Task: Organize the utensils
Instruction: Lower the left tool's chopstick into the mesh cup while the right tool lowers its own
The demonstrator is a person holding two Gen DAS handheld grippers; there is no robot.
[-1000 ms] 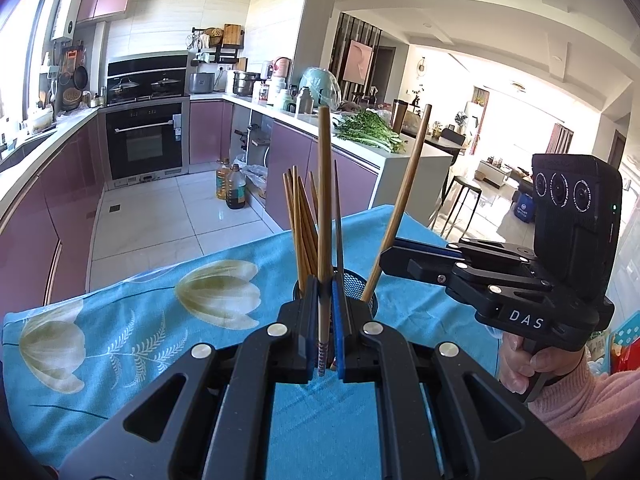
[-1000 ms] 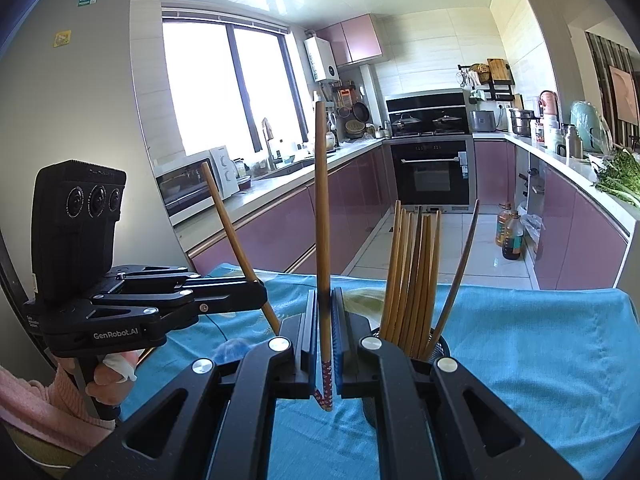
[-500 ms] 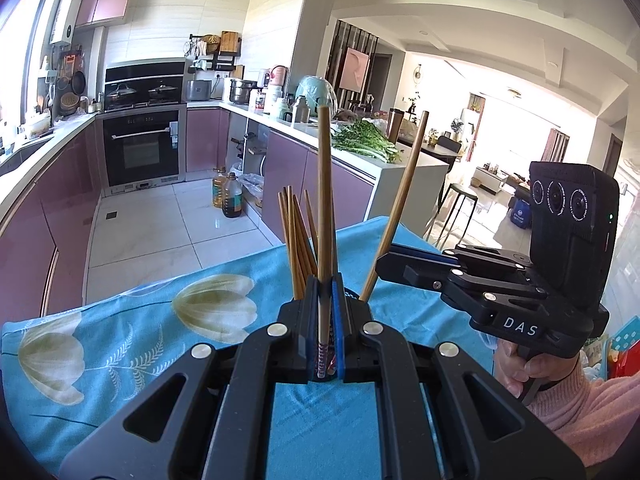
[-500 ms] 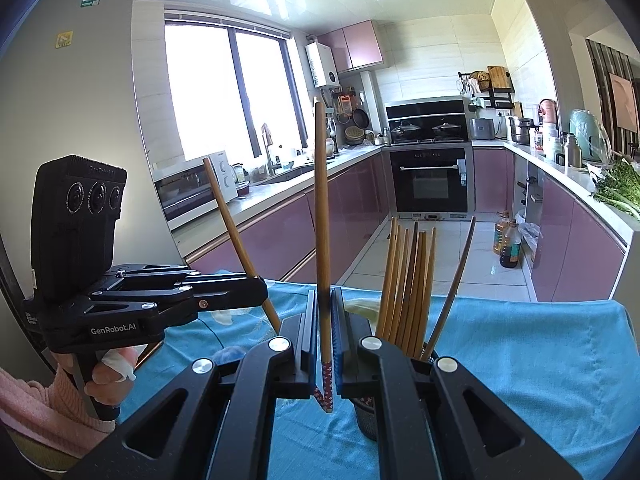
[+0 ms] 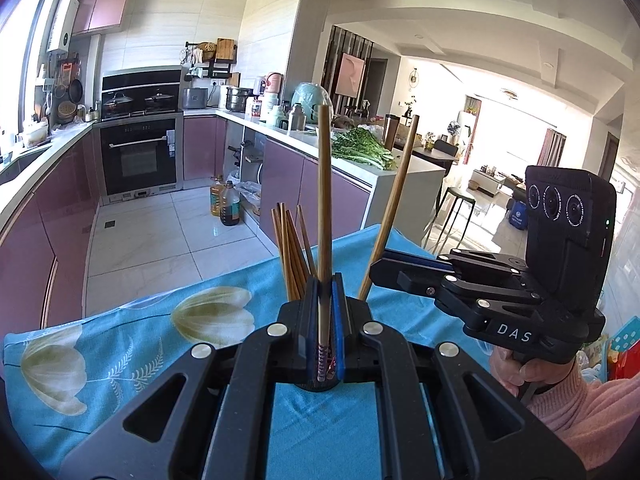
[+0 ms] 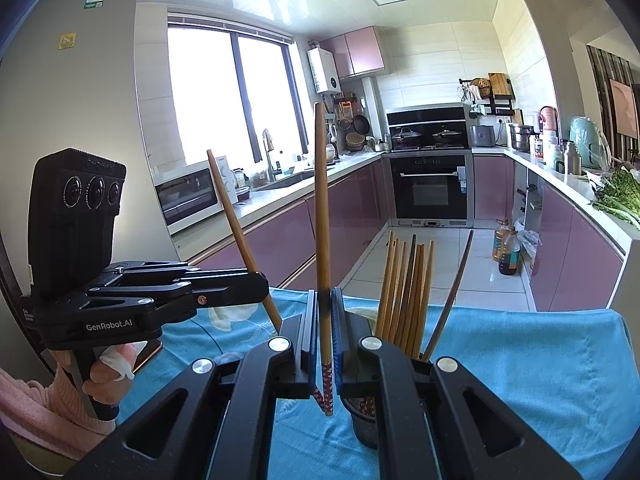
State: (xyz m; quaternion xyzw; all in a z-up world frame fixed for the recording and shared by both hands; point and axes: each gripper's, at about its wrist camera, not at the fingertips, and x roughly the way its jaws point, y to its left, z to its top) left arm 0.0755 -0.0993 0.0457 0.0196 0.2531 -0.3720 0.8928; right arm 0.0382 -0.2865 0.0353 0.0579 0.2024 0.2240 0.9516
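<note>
My left gripper (image 5: 325, 320) is shut on a wooden chopstick (image 5: 324, 208) that stands upright, patterned end down. My right gripper (image 6: 324, 328) is shut on another wooden chopstick (image 6: 321, 216), also upright. A black mesh holder (image 6: 364, 420) with several chopsticks (image 6: 404, 292) stands on the blue tablecloth (image 6: 520, 360), just right of my right gripper. In the left wrist view the holder's chopsticks (image 5: 290, 248) rise just behind my fingers, and the right gripper (image 5: 384, 272) is at the right with its chopstick (image 5: 394, 196). The left gripper (image 6: 256, 280) shows at the left in the right wrist view.
The blue tablecloth (image 5: 120, 344) with white flowers covers the table. Beyond its far edge lie the kitchen floor (image 5: 160, 232), purple cabinets (image 6: 280, 240), an oven (image 6: 430, 188) and a counter with greens (image 5: 360, 148).
Both grippers, still holding their chopsticks, have risen a little; the holder and table sit lower in both views.
</note>
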